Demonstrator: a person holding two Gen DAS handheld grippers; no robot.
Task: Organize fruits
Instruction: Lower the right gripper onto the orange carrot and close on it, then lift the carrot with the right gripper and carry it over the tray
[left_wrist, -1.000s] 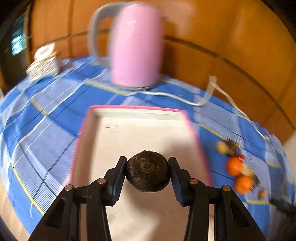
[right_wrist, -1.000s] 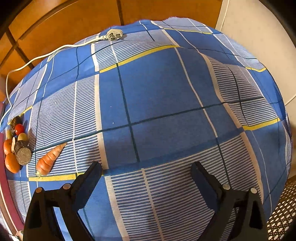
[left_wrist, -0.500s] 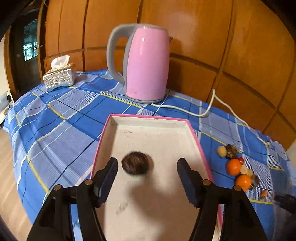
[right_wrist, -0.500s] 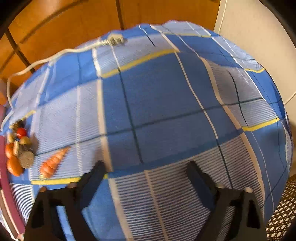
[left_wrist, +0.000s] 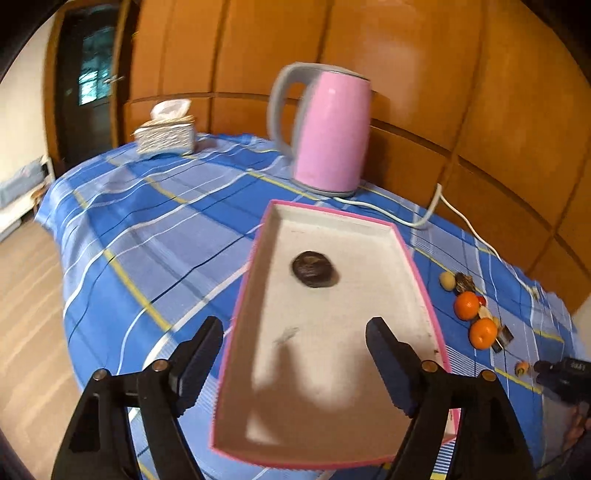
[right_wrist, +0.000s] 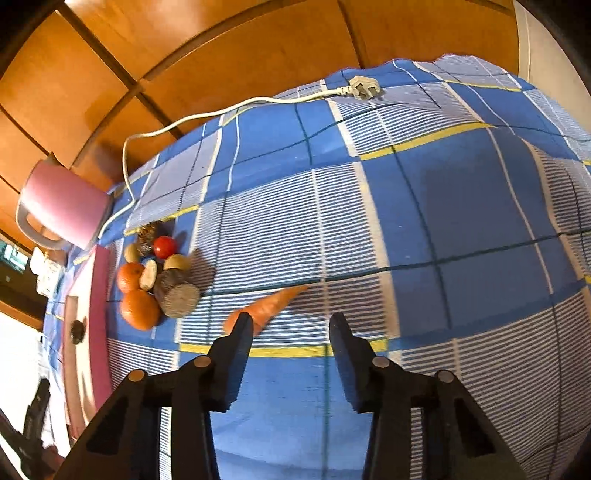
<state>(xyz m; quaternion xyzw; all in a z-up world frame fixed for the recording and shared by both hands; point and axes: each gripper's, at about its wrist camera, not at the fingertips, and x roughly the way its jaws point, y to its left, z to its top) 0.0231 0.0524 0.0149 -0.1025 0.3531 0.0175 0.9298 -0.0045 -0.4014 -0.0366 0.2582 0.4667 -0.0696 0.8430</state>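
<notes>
One dark round fruit already lies in the pink-rimmed tray, upper middle of the left wrist view, so the sorting looks barely begun. At the left of that view, plaid cloth runs off toward a tissue box in the upper left, with the pink kettle top centre. The left gripper fills the bottom, its jaws wide and opening further, nothing between them; the dark fruit sits well beyond its tips, inside the tray. At the right edge wait two oranges and some smaller pieces, still on the cloth beside the tray.

From the right wrist view, the same heap sits at middle left, just right of the tray's pink wall: oranges, a small red fruit, a cut brown log-like piece, pale bits. A carrot lies apart from it, near centre. The right gripper stands at bottom centre, jaws narrowing on empty air; the carrot's thick end is just beyond and partly behind its left fingertip, not between the jaws. Nearly everything, I'd judge, remains to be moved
</notes>
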